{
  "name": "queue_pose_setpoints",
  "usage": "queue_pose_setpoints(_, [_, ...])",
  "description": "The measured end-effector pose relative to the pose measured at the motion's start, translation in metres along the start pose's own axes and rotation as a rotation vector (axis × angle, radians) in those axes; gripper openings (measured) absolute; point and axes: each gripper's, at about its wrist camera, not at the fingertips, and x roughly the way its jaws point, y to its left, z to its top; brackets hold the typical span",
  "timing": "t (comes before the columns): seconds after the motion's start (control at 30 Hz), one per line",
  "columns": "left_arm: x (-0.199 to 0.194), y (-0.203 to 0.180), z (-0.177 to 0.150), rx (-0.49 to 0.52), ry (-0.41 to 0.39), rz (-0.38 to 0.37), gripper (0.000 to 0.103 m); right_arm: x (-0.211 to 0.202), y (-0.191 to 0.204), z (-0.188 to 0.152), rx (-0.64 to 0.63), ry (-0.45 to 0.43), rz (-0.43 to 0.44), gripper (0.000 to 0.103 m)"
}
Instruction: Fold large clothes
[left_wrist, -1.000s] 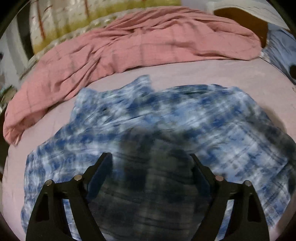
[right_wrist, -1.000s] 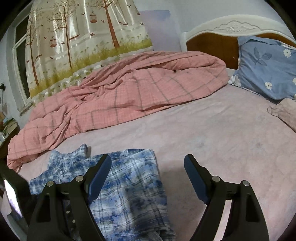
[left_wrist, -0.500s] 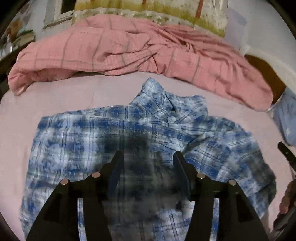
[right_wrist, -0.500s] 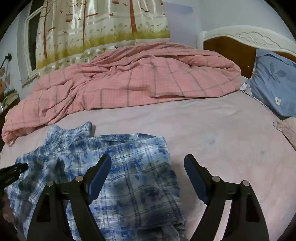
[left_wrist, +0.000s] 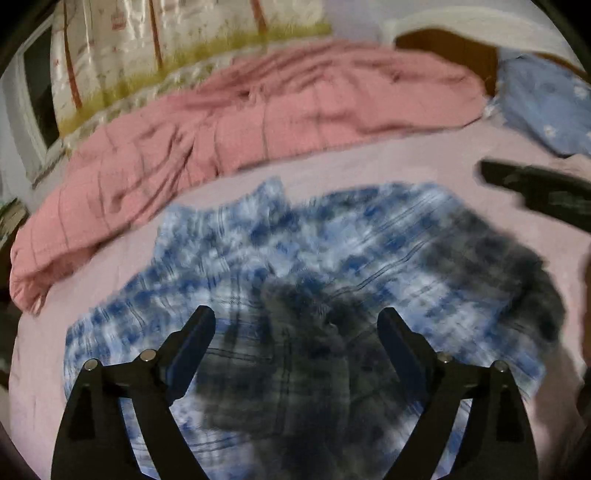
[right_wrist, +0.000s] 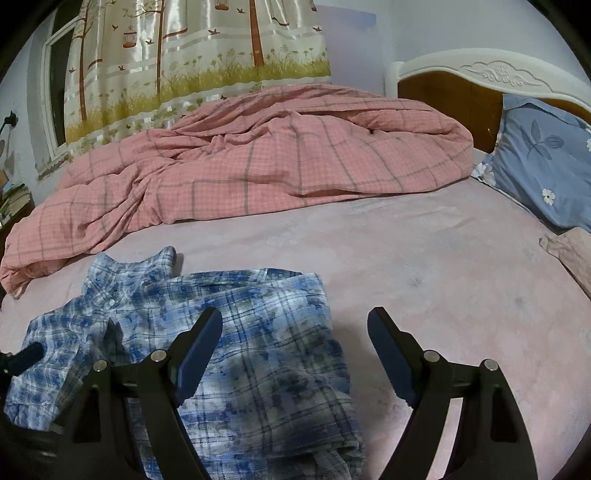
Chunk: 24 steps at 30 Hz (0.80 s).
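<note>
So the whole thing is on a bed (right_wrist: 424, 258) with a pale pink sheet, pretty smooth, a couple of small dark specks on the right half. A blue and white plaid shirt (right_wrist: 258, 350) lies flat on the near left part of it, partly folded over itself, collar pointing toward the far side. Behind it a pink checked duvet (right_wrist: 277, 162) is bunched up in a long heap across the back of the bed. At the head end there's a white carved headboard (right_wrist: 491, 70) with a brown panel, and a blue pillow (right_wrist: 539, 162) with flowers leaning against it. A curtain (right_wrist: 192, 62) with trees, birdcages and grass printed on it hangs behind the duvet, next to a window frame on the left, and some books are stacked at the far left edge.

Left tongs (left_wrist: 295, 325) hang over the shirt, jaws just opened wider and spread apart with nothing pinched; that view is blurry. Right tongs (right_wrist: 295, 325) are spread wide too, empty, over the shirt's right edge and the bare sheet.
</note>
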Motion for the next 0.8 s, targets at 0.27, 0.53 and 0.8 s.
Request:
queue_pose_setpoints(0.27, [0.031,0.051,0.005,-0.181,0.074,0.034,0.006,0.012,-0.002,-0.001,-0.013,0.045,0.023,0.083])
queue_pose_setpoints(0.53, [0.004,0.130,0.044,-0.209,-0.046,0.241,0.005,0.015,-0.013,-0.001,0.037,0.070,0.073,0.083])
queue_pose_setpoints(0.8, [0.002,0.189,0.034,-0.306,-0.023,0.263,0.005,0.055,0.014,-0.019,-0.018,0.267,0.227,0.083])
